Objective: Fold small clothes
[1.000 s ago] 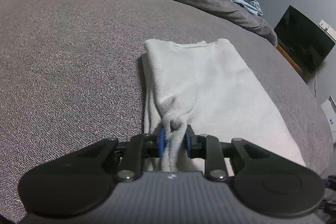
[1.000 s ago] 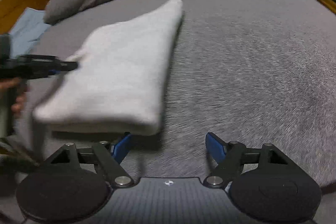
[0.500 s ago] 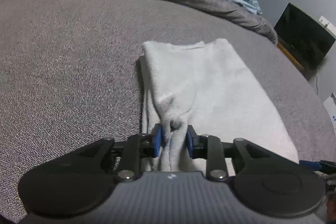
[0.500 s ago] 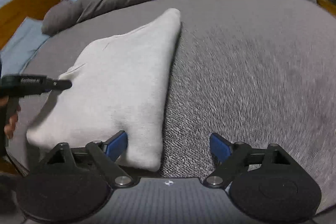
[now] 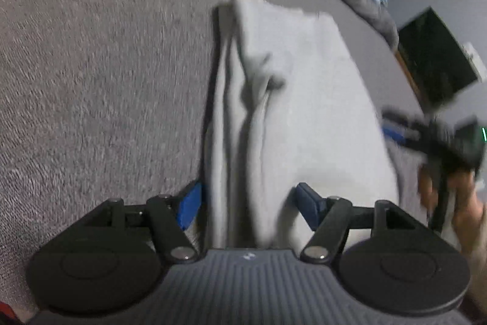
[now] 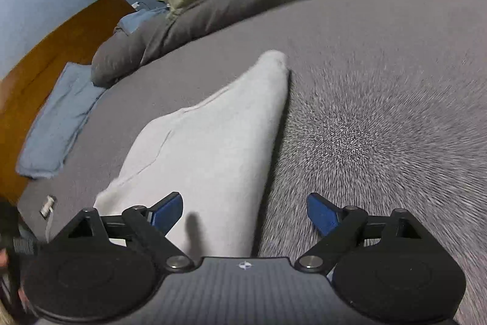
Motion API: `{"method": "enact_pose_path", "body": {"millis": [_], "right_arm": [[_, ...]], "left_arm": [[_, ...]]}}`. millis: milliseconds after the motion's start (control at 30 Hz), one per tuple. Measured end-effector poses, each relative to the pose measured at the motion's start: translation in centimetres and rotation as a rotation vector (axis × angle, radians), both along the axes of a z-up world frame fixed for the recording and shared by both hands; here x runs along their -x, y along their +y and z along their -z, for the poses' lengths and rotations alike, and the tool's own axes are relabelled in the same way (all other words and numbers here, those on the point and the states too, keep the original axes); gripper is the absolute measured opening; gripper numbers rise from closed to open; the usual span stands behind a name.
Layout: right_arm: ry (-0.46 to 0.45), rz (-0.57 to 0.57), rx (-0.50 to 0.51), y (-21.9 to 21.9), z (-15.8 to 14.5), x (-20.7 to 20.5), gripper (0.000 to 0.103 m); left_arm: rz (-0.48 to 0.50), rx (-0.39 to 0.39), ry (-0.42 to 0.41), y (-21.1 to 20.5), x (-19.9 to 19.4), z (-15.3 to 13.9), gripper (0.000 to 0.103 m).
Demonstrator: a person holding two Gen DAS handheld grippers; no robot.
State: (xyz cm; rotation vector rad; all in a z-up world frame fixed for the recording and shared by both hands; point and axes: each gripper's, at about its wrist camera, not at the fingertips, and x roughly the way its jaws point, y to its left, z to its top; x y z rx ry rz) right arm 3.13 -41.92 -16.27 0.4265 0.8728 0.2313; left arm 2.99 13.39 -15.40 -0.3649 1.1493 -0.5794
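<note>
left tool (image 5: 246, 203): angled down, jaws opening, cloth (image 5: 298, 99) edge between them, not pinched
right tool (image 6: 245, 210): angled down over the bed (image 6: 380, 111), opening wide, holding nothing

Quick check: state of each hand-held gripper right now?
Left hand-held gripper: opening, pads off the white garment lying between them.
Right hand-held gripper: opening, holding nothing; the garment's edge lies between its fingers.

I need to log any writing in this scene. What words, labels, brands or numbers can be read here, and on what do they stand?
None can be read.
Small white emblem on the left gripper body: a mark, no letters.
The same emblem on the right gripper body: no letters.
Small white tag on the bed cover: too small and blurred.
</note>
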Motion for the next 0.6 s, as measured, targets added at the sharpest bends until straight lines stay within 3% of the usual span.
{"method": "enact_pose_path", "body": {"millis": [100,200,367,433,533,567,600], "right_arm": [[0.042,-0.014,-0.115,-1.7,2.5,-2.2,0.091],[0.026,-0.057,-0.162,-2.3,4.2,-4.6,0.095],[-0.03,-0.164,-0.211,-1.1,5.8,-9.4,0.092],[-0.056,-0.199,-0.203,-0.6,6.3,-11.8,0.085],[-0.08,-0.185,-0.242,-0.8,7.0,-14.6,0.064],[-0.091,-0.169,-0.256,-1.0,7.1,-15.1,0.027],[-0.105,-0.142,-0.257,-1.2,7.2,-15.6,0.019]], "left_arm": [[-0.004,0.084,0.021,0.7,0.2,1.3,0.068],[-0.002,0.163,0.044,0.6,0.0,2.3,0.068],[0.062,0.18,-0.034,-1.1,-0.1,2.5,0.067],[0.083,0.191,-0.068,-1.5,-0.6,2.6,0.052],[0.066,0.256,-0.058,-1.3,-1.0,2.9,0.035],[0.064,0.28,-0.06,-1.1,-1.0,2.6,0.033],[0.066,0.308,-0.069,-0.9,-1.1,2.3,0.03]]}}
